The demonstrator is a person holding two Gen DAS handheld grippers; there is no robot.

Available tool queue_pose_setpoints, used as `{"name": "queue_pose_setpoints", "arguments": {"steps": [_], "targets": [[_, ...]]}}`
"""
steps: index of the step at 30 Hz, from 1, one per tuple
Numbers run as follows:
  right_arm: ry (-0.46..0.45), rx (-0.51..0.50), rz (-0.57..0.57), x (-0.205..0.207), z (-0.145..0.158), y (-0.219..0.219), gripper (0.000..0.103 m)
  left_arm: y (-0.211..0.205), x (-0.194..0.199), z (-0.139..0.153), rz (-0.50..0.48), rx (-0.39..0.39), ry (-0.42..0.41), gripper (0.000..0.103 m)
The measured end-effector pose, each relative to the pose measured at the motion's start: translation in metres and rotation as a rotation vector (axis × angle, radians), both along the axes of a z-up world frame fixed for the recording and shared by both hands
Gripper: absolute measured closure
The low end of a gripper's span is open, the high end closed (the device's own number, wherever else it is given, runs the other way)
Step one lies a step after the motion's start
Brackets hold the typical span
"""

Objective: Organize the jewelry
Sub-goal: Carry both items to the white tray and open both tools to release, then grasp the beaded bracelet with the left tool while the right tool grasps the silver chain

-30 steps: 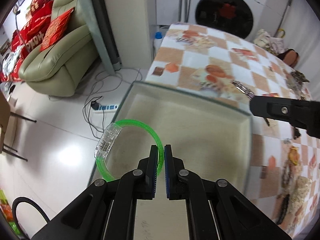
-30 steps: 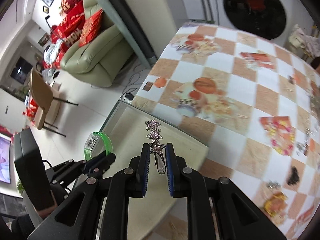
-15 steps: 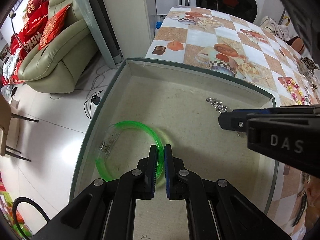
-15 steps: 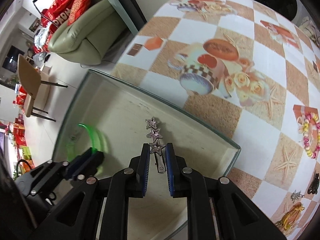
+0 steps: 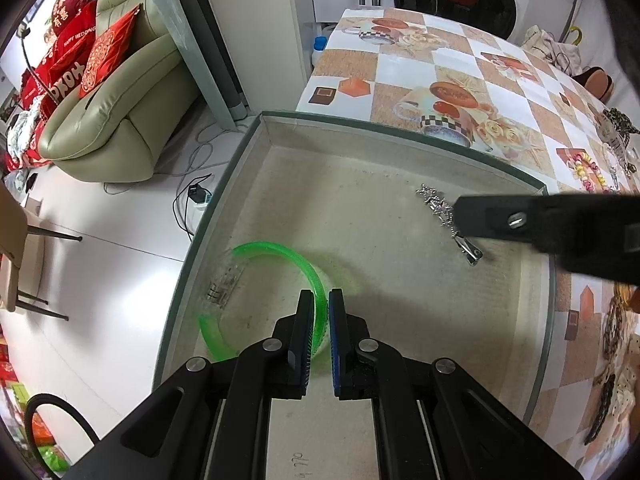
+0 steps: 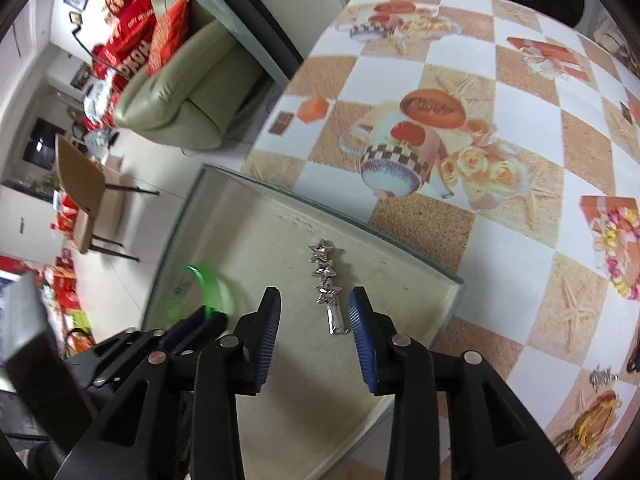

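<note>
A shallow green-rimmed box [image 5: 400, 130] with a beige floor sits at the table's corner. My left gripper [image 5: 319, 298] is shut on a translucent green bangle [image 5: 276, 250] with a clear clasp, held low inside the box at its left side. My right gripper [image 6: 314, 306] is open over the box. A silver star hair clip [image 6: 329, 290] lies on the box floor between its fingers, free of them. The clip also shows in the left wrist view [image 5: 444, 210], partly behind the right gripper's finger [image 5: 520, 222].
The table has a checked orange and white cloth [image 5: 460, 68]. Loose jewelry lies on it at the right: a beaded bracelet [image 6: 618, 248], dark chains [image 5: 612, 332], a small brooch [image 6: 602, 378]. Beyond the table's edge are floor, a sofa [image 5: 116, 120] and a chair [image 6: 80, 184].
My right gripper has opened and released the star hair clip, which now lies on the box floor. Both grippers have come lower into the box. The left still holds the bangle.
</note>
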State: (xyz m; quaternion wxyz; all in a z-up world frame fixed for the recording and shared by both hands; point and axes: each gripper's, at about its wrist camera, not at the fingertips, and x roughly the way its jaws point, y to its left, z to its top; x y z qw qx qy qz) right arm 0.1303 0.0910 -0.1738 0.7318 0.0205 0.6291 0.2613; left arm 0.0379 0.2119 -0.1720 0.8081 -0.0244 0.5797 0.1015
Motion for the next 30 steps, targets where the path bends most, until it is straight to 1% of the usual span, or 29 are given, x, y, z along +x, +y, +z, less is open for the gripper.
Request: {"name": "queue_pose_setpoints", "arguments": {"steps": [4,5,6,7,8,9,12,14,16,18,19,20,21,22,27,30], "targets": [[-0.019,0.042,-0.059,-0.008,0.023,-0.023,0.056,-0.008,0.000,0.005,-0.034,-0.005,0.005,0.091],[-0.023,0.052,-0.078,-0.012,0.029,-0.031,0.055,-0.011,0.001,0.005,-0.049,0.003,0.012,0.085],[-0.026,0.059,-0.097,-0.014,0.034,-0.039,0.054,-0.014,0.001,0.007,-0.061,0.007,0.017,0.068],[-0.028,0.062,-0.112,-0.018,0.037,-0.041,0.054,-0.017,0.001,0.009,-0.064,0.011,0.016,0.016],[-0.030,0.066,-0.134,-0.022,0.042,-0.052,0.053,-0.019,-0.001,0.015,-0.059,0.026,-0.007,0.000],[-0.033,0.065,-0.155,-0.025,0.045,-0.062,0.053,-0.023,-0.003,0.021,-0.066,0.043,-0.036,0.000],[-0.040,0.052,-0.213,-0.034,0.050,-0.087,0.050,-0.032,-0.001,0.025,-0.099,0.036,-0.025,0.000],[-0.039,0.043,-0.270,-0.044,0.055,-0.111,0.044,-0.038,0.000,0.028,-0.114,0.037,-0.019,0.000],[-0.040,0.032,-0.333,-0.052,0.058,-0.138,0.041,-0.051,0.004,0.033,-0.149,0.048,-0.022,0.000],[-0.044,0.015,-0.394,-0.060,0.058,-0.165,0.039,-0.063,0.008,0.036,-0.183,0.051,-0.022,0.000],[-0.043,0.010,-0.416,-0.063,0.058,-0.175,0.036,-0.068,0.009,0.040,-0.196,0.050,-0.024,0.000],[-0.040,0.003,-0.442,-0.066,0.057,-0.186,0.025,-0.074,0.011,0.045,-0.211,0.047,-0.029,0.000],[-0.039,-0.006,-0.470,-0.069,0.057,-0.197,0.021,-0.081,0.013,0.049,-0.227,0.040,-0.037,0.000],[-0.041,-0.013,-0.496,-0.072,0.057,-0.208,0.019,-0.087,0.015,0.053,-0.245,0.028,-0.041,0.000],[-0.057,-0.073,-0.569,-0.074,0.059,-0.251,0.019,-0.127,0.036,0.065,-0.300,-0.004,-0.071,0.000],[-0.070,-0.097,-0.580,-0.068,0.064,-0.266,0.019,-0.148,0.049,0.062,-0.311,-0.023,-0.057,0.000]]}}
